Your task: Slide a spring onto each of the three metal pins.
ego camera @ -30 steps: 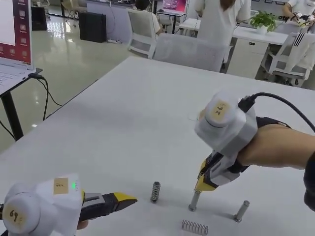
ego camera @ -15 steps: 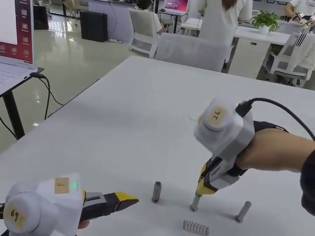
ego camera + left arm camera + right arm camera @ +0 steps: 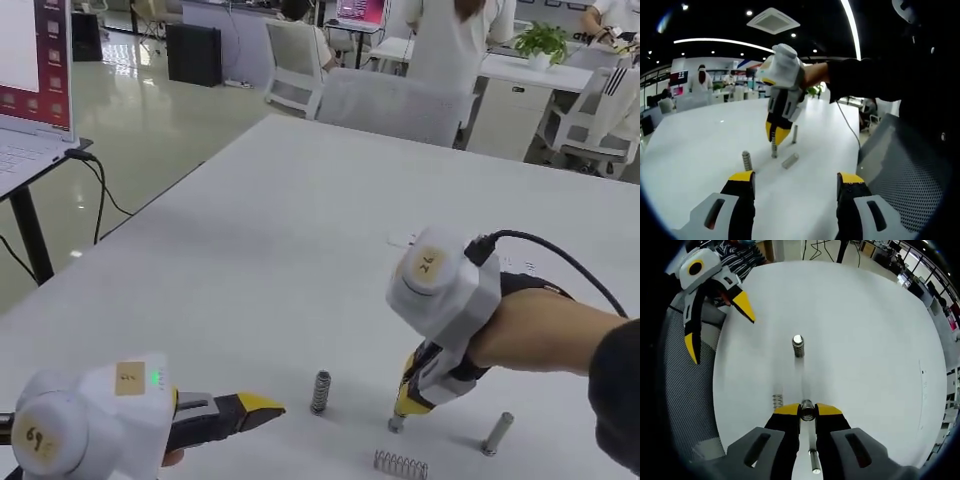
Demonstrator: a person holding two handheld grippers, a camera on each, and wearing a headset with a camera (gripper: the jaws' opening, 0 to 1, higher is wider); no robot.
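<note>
Right gripper view shows the right gripper point(image 3: 807, 410) pinched shut on a steel spring point(image 3: 807, 415) atop the middle pin point(image 3: 396, 424), a grip the head view hides behind yellow tips. A sprung pin point(image 3: 798, 346) flanks that pin on one side, a bare pin point(image 3: 812, 460) on the other, a loose spring point(image 3: 776, 401) lying near it. The left gripper point(image 3: 795, 180), spread and empty, hovers well apart from it over the white office table point(image 3: 300, 230).

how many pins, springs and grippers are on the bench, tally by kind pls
metal pins: 3 (left pin, middle pin, right pin)
springs: 3 (fitted spring on the left pin, loose spring lying flat, held spring in the right gripper's jaws)
grippers: 2 (left gripper, right gripper)
total: 8
</note>
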